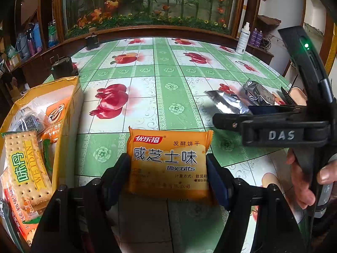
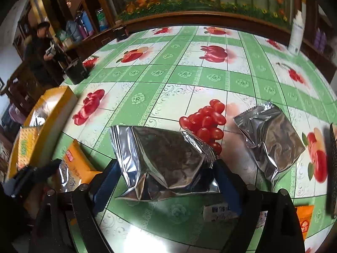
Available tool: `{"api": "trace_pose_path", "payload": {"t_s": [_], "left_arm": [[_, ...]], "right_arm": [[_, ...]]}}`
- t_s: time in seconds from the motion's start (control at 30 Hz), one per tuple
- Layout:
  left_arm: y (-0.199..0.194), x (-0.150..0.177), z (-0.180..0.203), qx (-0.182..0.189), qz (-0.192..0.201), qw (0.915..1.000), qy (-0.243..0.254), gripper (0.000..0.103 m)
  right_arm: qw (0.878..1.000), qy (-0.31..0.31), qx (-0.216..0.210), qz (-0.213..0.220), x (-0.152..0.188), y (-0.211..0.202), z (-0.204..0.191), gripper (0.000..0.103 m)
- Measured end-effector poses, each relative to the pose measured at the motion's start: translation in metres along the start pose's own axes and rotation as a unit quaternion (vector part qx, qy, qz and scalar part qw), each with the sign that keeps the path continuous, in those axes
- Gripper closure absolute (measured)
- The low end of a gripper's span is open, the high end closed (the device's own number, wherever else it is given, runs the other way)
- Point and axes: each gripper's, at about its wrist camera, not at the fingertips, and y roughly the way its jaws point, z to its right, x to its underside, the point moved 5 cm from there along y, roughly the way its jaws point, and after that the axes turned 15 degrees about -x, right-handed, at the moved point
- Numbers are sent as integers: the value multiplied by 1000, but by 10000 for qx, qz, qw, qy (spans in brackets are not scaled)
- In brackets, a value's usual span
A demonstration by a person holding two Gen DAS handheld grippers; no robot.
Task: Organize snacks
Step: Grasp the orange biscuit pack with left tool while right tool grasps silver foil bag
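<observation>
An orange biscuit packet (image 1: 168, 160) lies flat on the green fruit-print tablecloth (image 1: 179, 80). My left gripper (image 1: 167, 165) is shut on it, one pad against each side edge. To its right, a silver foil packet (image 2: 164, 158) rests on the cloth between the fingers of my right gripper (image 2: 166, 169), whose jaws stand wide beside it without pinching. From the left wrist view the right gripper (image 1: 233, 113) shows side-on with a hand (image 1: 303, 181) on its handle. A second silver packet (image 2: 271, 141) lies further right.
An open yellow box (image 1: 70, 97) holding several cracker packets stands at the left. A white bottle (image 1: 243, 40) and two black containers (image 1: 63, 67) sit near the far edge. A small orange packet (image 2: 304, 221) lies at the near right. A person (image 2: 40, 50) stands beyond the table's left.
</observation>
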Motion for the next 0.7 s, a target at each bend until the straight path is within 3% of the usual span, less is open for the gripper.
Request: {"api": "trace_pose_path", "payload": {"t_s": [0.1, 0.13, 0.3, 0.6, 0.7], "left_arm": [[-2, -1, 0, 1, 42, 10000, -12, 33], [-3, -1, 0, 2, 56, 10000, -20, 33], [-6, -2, -1, 22, 121, 9999, -90, 34], [-13, -5, -4, 22, 305, 9994, -176, 38], [-13, -5, -4, 32, 311, 9993, -185, 40]], "right_arm": [[9999, -45, 66, 93, 1, -1, 1, 12], [9998, 5, 88, 167, 0, -3, 2, 22], [9985, 248, -110, 473, -4, -18, 4, 36], [9885, 495, -710, 1238, -16, -51, -11, 38], [9876, 420, -817, 1274, -17, -52, -20, 38]]}}
